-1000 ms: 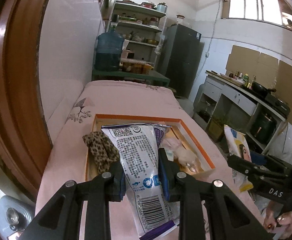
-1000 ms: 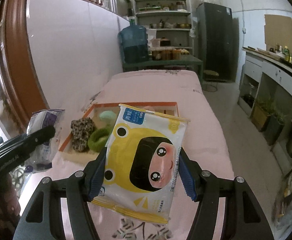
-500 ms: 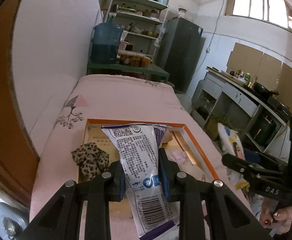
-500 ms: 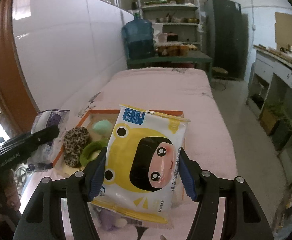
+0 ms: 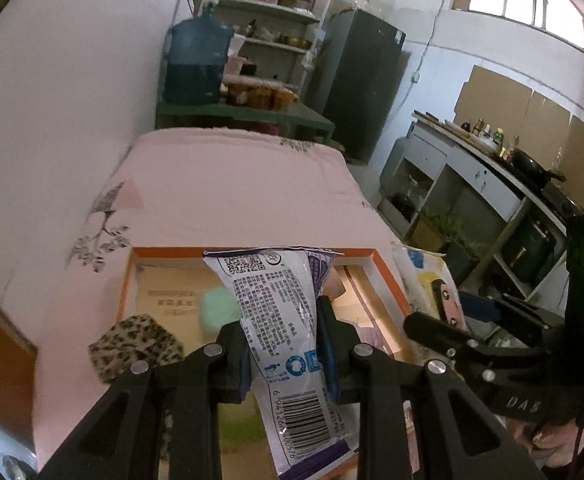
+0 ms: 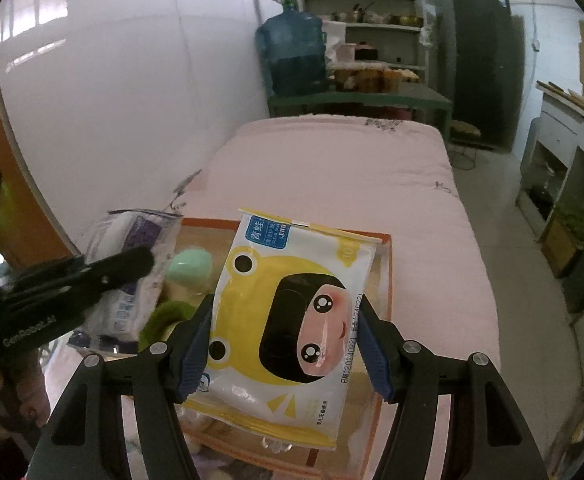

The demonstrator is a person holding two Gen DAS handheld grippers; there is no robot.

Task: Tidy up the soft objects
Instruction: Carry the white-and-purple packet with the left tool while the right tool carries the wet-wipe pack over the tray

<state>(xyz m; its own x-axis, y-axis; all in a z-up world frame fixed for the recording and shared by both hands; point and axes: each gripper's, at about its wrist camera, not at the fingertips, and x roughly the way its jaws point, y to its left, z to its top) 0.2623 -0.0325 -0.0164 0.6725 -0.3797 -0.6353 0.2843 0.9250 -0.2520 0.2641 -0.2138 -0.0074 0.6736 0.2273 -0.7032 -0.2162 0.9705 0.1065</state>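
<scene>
You were midway: left gripper (image 5: 283, 342) clamped a white-and-purple plastic packet (image 5: 282, 320), right gripper (image 6: 288, 344) clamped a yellow cartoon wipes pack (image 6: 288, 312), both above the orange-rimmed shallow box (image 5: 387, 276), neither yet placed.

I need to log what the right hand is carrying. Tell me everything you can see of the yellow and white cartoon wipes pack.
The yellow and white cartoon wipes pack is a soft, glossy plastic pouch printed with a black-haired face in a frog hood, with a blue label at its top. The right claw pinches its two side edges, holding it tilted above the orange-rimmed tray. Its crimped lower edge hangs free.
</scene>
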